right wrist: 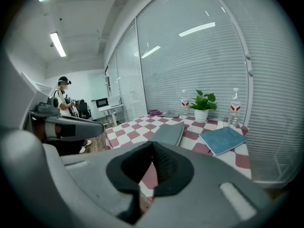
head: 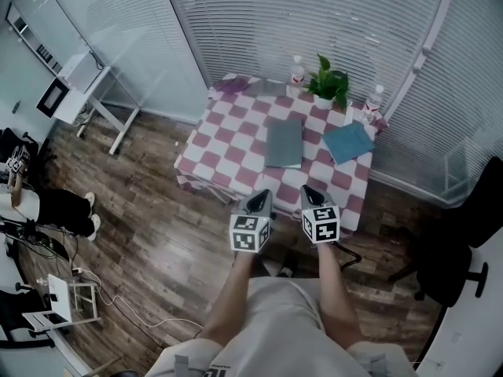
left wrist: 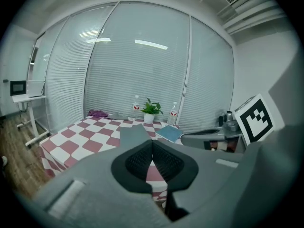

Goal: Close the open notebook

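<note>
Left gripper view looks along the left gripper [left wrist: 152,144]. Its dark pads are pressed together with nothing between them. The right gripper [right wrist: 153,147] is closed on itself in the same way and carries nothing. The two hang side by side, level with each other, above the near edge of the checkered table [head: 211,144], and neither touches anything.

Just ahead of the tips, roughly between them, a grey notebook [head: 284,143] lies flat on the cloth. A blue notebook [head: 348,141] lies at an angle beyond the right gripper and off to its right, apart from the grey one. Farther out, along the far edge, stand a potted plant [head: 330,85] and two bottles [head: 297,71], with a purple cloth [head: 232,85] toward the far left.

Neither book shows spread pages from here, and both look flat with the cover up. I cannot tell which one counts as open, or whether any closing remains. By my reading no contact step is under way and the grippers are poised short of the table. If a cover does lie loose, the next move calls for reaching forward and down, catching its free edge with a tip and folding it over.
</note>
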Motion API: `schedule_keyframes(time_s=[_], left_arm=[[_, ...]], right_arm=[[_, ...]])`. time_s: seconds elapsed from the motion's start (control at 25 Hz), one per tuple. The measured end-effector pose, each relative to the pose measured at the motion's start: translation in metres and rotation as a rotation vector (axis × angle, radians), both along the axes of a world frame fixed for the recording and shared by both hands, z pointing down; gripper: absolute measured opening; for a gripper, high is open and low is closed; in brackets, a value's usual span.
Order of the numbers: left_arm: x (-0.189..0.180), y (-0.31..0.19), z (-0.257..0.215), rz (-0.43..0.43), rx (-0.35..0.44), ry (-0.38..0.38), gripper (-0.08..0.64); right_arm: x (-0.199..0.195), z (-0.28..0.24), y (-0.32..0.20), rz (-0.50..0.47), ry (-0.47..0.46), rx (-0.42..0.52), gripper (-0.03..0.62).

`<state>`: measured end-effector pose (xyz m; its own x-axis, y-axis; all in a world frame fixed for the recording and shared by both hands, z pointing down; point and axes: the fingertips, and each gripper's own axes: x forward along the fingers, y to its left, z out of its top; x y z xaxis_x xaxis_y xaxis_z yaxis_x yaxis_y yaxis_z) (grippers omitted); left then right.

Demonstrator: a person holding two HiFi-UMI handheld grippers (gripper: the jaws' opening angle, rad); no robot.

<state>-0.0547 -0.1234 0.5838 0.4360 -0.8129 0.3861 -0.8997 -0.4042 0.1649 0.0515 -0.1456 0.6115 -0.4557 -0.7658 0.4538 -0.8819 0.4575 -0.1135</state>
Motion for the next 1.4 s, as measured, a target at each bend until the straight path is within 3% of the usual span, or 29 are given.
schedule_keyframes(time_s=[1.4], left_arm=[[-0.011, 0.0, 0.006, -0.02, -0.018, -0.002, 0.008]], right_arm=[[-0.004, 0.006, -0.002, -0.021, 0.025, -0.007, 0.0]])
